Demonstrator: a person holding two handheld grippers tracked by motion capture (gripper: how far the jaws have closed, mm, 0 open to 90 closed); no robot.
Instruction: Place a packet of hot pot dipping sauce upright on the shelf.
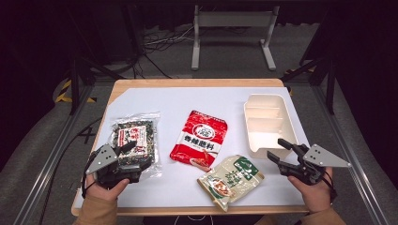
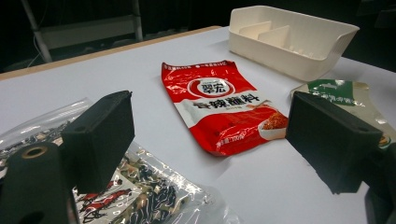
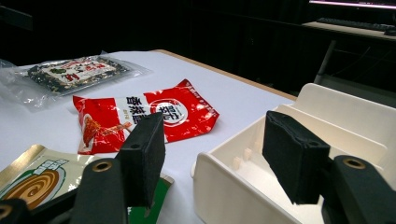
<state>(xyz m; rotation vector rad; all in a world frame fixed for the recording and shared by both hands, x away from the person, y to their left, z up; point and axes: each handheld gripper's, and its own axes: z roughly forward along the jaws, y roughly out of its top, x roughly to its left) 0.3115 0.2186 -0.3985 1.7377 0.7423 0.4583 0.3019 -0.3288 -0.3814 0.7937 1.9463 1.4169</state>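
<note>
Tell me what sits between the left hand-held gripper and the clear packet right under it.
Nothing visible does. The left hand-held gripper hangs with open, empty jaws directly over the clear packet, with no other thing between them. The red packet lies apart, toward the table's middle, and the white tray stands farther off.

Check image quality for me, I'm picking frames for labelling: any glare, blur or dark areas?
High view: table evenly lit, surroundings dark. Left gripper view: glare on the clear seaweed packet, near jaws soft. Right gripper view: background black, near jaws blurred.
</note>
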